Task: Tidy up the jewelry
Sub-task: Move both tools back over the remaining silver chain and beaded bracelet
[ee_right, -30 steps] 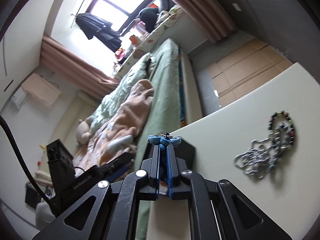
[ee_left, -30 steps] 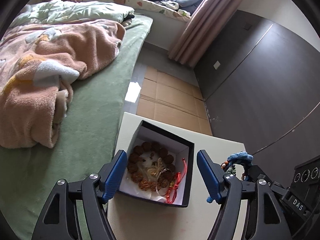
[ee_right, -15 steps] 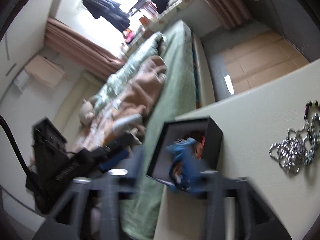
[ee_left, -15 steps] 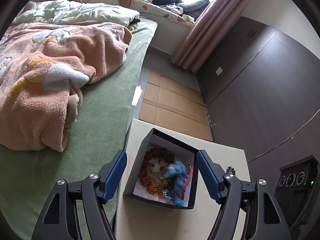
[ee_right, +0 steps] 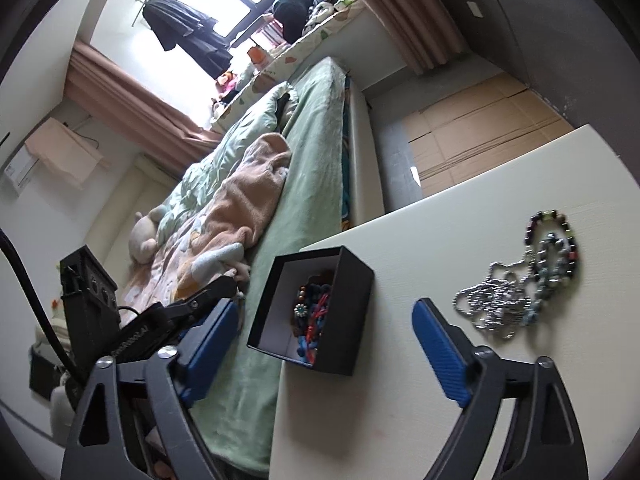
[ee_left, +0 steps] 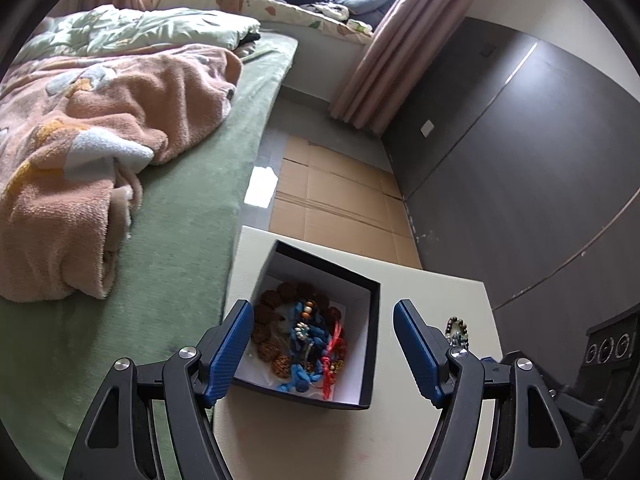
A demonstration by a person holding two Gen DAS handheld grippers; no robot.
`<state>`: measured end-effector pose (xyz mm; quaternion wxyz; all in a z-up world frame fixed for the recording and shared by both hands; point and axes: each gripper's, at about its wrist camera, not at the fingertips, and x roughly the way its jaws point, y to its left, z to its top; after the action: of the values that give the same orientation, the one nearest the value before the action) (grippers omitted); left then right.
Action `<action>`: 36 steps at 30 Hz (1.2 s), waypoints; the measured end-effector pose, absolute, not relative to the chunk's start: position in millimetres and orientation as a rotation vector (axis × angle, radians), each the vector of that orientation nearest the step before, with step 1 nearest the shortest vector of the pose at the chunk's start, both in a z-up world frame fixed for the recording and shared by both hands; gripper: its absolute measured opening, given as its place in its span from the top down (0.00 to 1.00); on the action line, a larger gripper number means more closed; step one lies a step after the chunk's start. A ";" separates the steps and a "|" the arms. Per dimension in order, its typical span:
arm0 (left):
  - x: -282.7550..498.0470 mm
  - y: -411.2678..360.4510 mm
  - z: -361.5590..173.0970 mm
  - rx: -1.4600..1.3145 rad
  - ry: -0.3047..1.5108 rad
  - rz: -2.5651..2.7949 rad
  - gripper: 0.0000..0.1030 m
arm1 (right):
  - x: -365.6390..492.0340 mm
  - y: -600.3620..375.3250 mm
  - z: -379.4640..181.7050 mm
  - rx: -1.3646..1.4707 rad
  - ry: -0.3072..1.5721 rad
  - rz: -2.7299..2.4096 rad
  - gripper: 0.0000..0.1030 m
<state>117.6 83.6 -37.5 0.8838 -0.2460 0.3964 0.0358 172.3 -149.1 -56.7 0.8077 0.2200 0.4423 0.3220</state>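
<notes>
The left gripper (ee_left: 323, 350) hangs with its blue-padded fingers (ee_left: 230, 350) spread wide and nothing between them, while the right gripper (ee_right: 328, 344) is likewise spread wide and bare, its fingers (ee_right: 440, 350) tilted, with the left gripper's body showing at its left.

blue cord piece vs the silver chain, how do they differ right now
The blue cord piece lies inside the black box; the silver chain lies loose on the tabletop. The cord piece is knotted blue cord with beads; the chain is shiny metal links. Neither gripper holds either.
</notes>
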 end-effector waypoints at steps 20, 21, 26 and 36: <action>126.5 -9.6 -41.8 -0.352 0.784 -0.086 0.23 | 178.3 -256.9 -55.5 0.516 0.890 0.414 0.00; 127.7 -15.3 -43.2 -0.344 0.796 -0.103 0.23 | 178.5 -263.7 -55.7 0.527 0.883 0.404 0.00; 132.3 -36.4 -49.9 -0.334 0.834 -0.147 0.23 | 178.1 -288.0 -53.9 0.590 0.840 0.381 0.00; 150.2 -50.9 -59.7 -0.338 0.903 -0.134 0.08 | 184.8 -316.9 -50.8 0.557 0.856 0.291 0.00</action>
<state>150.2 -50.9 -59.7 0.8840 -0.1623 0.4337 -0.0643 184.8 -316.9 -50.8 0.8625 0.2655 0.4080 0.1386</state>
